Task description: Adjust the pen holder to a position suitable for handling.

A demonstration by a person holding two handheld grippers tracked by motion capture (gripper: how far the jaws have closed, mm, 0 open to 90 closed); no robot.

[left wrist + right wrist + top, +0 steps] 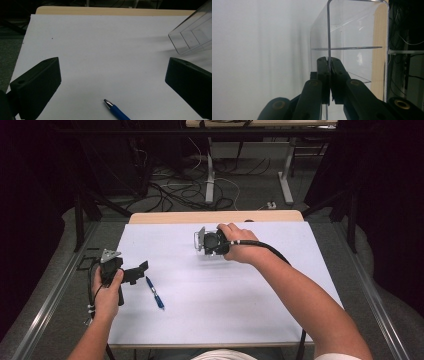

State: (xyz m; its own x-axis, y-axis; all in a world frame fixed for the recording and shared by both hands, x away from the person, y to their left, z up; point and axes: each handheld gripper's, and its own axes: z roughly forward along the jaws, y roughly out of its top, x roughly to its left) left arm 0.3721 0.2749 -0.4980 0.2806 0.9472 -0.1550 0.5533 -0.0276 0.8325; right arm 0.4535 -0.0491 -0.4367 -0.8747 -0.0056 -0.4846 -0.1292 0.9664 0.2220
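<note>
A clear plastic compartment box hangs tilted above the white table top, and my right gripper is shut on one of its thin walls. From above, that box and the right gripper are over the far middle of the table. The box's corner shows at the upper right of the left gripper view. A blue pen lies near the left front, silver tip pointing away. My left gripper stands open just left of it, with the pen tip low between its wide jaws.
The white sheet covers the table, with a wooden strip along its far edge. Beyond the table are desk legs and loose cables on the floor. Metal rails run along both sides.
</note>
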